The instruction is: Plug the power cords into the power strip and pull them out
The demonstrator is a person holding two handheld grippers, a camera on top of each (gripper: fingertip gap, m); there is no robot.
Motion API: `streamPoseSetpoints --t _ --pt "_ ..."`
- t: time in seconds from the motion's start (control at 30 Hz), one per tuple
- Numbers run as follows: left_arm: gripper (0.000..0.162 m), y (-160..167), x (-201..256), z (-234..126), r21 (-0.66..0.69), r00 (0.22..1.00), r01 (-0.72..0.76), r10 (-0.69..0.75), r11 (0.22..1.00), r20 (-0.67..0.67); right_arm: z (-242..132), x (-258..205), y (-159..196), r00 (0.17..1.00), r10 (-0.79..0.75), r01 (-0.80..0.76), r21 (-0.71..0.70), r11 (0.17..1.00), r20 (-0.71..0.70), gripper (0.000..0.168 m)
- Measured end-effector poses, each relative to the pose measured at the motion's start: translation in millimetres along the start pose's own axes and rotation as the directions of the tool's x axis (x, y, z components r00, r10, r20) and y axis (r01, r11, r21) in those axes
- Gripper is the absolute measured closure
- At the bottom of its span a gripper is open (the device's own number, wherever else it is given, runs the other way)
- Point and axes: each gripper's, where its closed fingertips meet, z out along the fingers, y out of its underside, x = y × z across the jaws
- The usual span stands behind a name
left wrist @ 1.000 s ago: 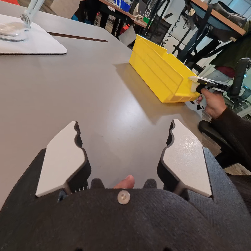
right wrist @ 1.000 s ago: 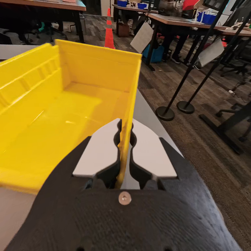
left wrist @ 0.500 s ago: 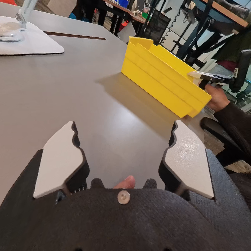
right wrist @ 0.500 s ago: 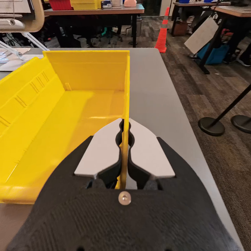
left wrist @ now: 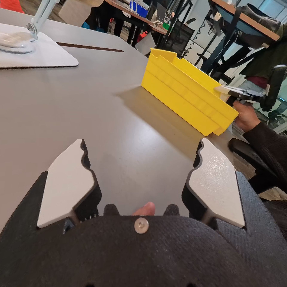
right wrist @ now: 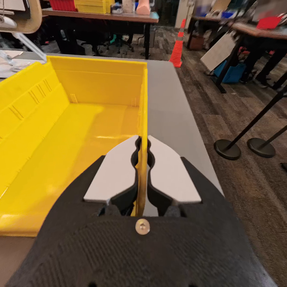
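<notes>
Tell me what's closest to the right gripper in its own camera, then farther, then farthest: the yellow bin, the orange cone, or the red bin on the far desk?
1. yellow bin: its wall is clamped in the right gripper.
2. orange cone: on the floor, beyond the table.
3. red bin: far desk, top left.

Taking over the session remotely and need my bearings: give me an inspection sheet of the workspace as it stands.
Surface: grey table, mostly bare.
Job's things: power strip and power cords, nothing seen.
Clutter: yellow bin, empty inside, near the table's right edge; white lamp base on a white pad at far left.
Grippers: right gripper shut on the bin's right side wall; left gripper open, holding nothing, over bare table.
Cables: nothing seen on the table.
Surroundings: orange cone, black stanchion bases on the floor, other desks behind.
</notes>
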Motion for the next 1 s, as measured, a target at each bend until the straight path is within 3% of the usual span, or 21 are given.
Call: streamPoseSetpoints --t 0.1,0.2,0.27,0.33,0.4,0.53,0.63,0.7,0.8,0.93,1.0 --pt "0.033 -3 2 -5 0.008 0.998 -0.066 0.066 0.998 0.015 -34 -3 -54 0.995 -0.041 0.06 0.231 0.971 -0.087 0.123" --pt "0.038 -19 13 -15 0.063 0.99 -0.141 0.14 0.988 0.015 -83 -49 -108 0.991 -0.121 0.135 0.463 0.876 -0.06 0.126" --pt "0.042 -43 20 -28 0.122 0.985 -0.171 0.169 0.978 0.026 -102 -100 -128 0.985 -0.159 0.096 0.569 0.817 0.062 0.135" --pt "0.045 -79 19 -54 0.185 0.977 -0.207 0.194 0.961 0.085 -108 -160 -135 0.95 -0.2 0.009 0.622 0.783 0.238 0.143" --pt "0.055 -117 1 -94 0.2 0.952 -0.26 0.216 0.945 0.217 -102 -215 -127 0.888 -0.253 -0.025 0.59 0.807 0.384 0.142" --pt "0.067 -155 -61 -206 0.103 0.826 -0.271 0.176 0.957 0.535 -95 -287 -92 0.763 -0.318 -0.023 0.514 0.857 0.563 0.142" --pt "0.068 -140 -124 -298 0.019 0.597 -0.213 0.115 0.977 0.794 -92 -307 -70 0.678 -0.234 -0.099 0.402 0.91 0.697 0.143" --pt "0.073 -111 -157 -333 -0.04 0.509 -0.099 0.085 0.994 0.857 -88 -311 -64 0.642 -0.172 -0.139 0.335 0.932 0.747 0.142" --pt "0.074 -64 -193 -351 -0.106 0.461 0.098 0.05 0.99 0.886 -81 -308 -63 0.642 -0.144 -0.151 0.309 0.939 0.753 0.14" --pt "0.066 -34 -222 -365 -0.189 0.357 0.167 0.12 0.968 0.926 -76 -310 -61 0.641 -0.139 -0.145 0.297 0.944 0.755 0.14" --pt "0.071 -34 -227 -359 -0.21 0.368 0.153 0.141 0.966 0.919 -74 -313 -59 0.636 -0.137 -0.139 0.287 0.948 0.759 0.14"
